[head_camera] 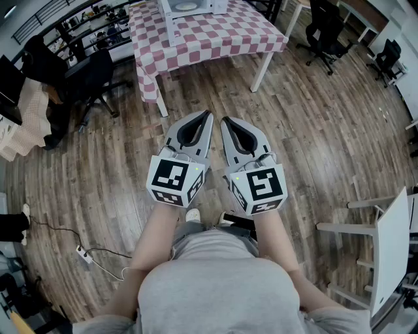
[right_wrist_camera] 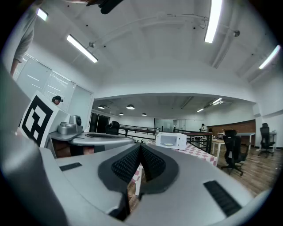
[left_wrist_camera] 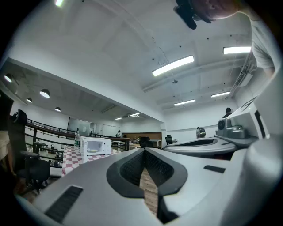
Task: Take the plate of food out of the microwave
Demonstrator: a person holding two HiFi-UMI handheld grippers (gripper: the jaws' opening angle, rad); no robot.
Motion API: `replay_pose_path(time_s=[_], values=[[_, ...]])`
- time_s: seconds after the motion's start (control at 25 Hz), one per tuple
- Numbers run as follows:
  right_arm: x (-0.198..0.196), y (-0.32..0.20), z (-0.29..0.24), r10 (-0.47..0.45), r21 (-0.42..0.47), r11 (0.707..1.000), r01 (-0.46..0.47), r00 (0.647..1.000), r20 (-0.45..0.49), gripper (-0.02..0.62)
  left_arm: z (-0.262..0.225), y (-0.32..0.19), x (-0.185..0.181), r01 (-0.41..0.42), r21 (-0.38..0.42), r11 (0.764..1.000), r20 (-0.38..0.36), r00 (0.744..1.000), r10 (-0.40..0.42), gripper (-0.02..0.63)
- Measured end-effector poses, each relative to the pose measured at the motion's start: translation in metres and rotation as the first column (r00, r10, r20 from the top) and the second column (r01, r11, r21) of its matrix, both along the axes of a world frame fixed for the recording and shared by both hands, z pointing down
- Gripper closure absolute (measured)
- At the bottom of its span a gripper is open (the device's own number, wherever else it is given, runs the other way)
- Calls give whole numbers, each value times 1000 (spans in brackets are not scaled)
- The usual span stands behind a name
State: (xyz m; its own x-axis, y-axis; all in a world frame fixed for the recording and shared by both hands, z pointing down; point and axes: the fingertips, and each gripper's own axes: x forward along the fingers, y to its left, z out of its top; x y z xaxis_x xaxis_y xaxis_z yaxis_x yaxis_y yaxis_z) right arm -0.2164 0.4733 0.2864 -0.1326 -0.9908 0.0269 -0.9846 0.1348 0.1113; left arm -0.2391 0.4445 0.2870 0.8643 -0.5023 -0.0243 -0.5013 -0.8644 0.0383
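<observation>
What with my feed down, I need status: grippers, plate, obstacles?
Left hand-held gripper shut, empty; right hand-held gripper likewise. Plate inside microwave on checkered table, untouched. Only wood floor between.

Microwave on the table, well ahead of both grippers.
A white box microwave (head_camera: 219,6) stands on the red-and-white checked cloth table (head_camera: 215,36), with a round pale plate (right_wrist_camera: 169,144) inside. Black office chairs (head_camera: 91,78) flank the table. Before it, the grey left gripper (head_camera: 208,114) and right gripper (head_camera: 225,120) lie side by side.
</observation>
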Motion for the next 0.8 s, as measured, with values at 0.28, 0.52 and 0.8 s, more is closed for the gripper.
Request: replay_pose_path(time_s=[0.28, 0.52, 0.8], values=[[-7, -8, 6, 16, -8, 1000, -16, 1000, 4, 569, 6, -11, -7, -8, -4, 1000, -7, 1000, 8, 603], [-15, -20, 7, 46, -23, 999, -45, 999, 9, 569, 6, -26, -18, -19, -11, 1000, -25, 1000, 19, 603], [-23, -39, 10, 107, -30, 994, -105, 992, 69, 569, 12, -44, -32, -55, -24, 998, -21, 998, 55, 603]])
